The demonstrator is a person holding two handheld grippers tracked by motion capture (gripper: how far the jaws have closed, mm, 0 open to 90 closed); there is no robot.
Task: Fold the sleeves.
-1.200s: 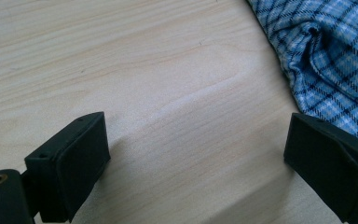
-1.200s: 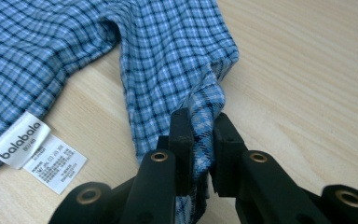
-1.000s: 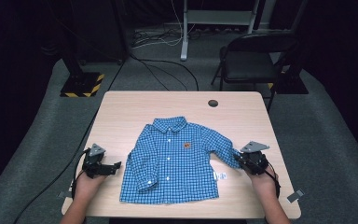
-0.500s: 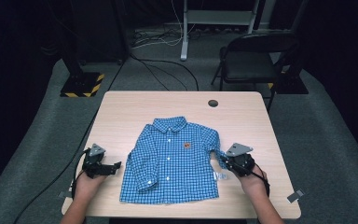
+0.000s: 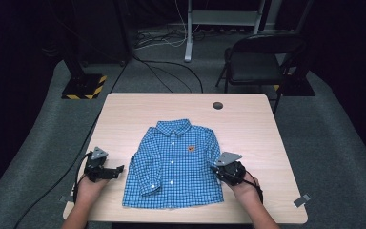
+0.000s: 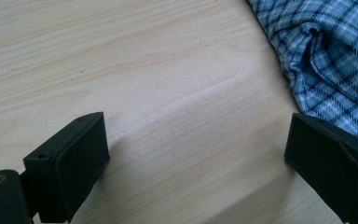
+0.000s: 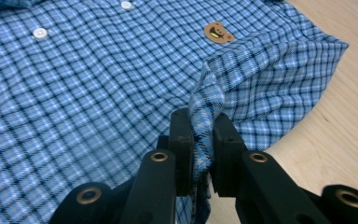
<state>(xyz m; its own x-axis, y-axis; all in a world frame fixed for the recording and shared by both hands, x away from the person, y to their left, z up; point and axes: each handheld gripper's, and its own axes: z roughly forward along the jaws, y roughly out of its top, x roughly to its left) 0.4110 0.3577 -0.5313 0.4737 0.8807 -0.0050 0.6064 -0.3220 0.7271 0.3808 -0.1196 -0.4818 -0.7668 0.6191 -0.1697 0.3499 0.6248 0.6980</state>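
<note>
Shirt, blue plaid, lies flat at table centre, collar toward 12 o'clock. Right gripper at its 3 o'clock edge, jaws clamped on a sleeve fold. Left gripper at 9 o'clock, jaws wide apart over bare wood.

The table is the bright place of the high view; light falls on it from above, and the floor around the table goes quickly into darkness, nearly black behind the chair. This view is soft and a little grainy, without glare. On the table the shirt is evenly lit.

In the left gripper view the wood is sharp, and soft, wide shadows lie on the table under the left gripper. Its near parts are blurred.

In the right gripper view the checks of the shirt are clear close to the right gripper, and the bottom corners are out of focus.
</note>
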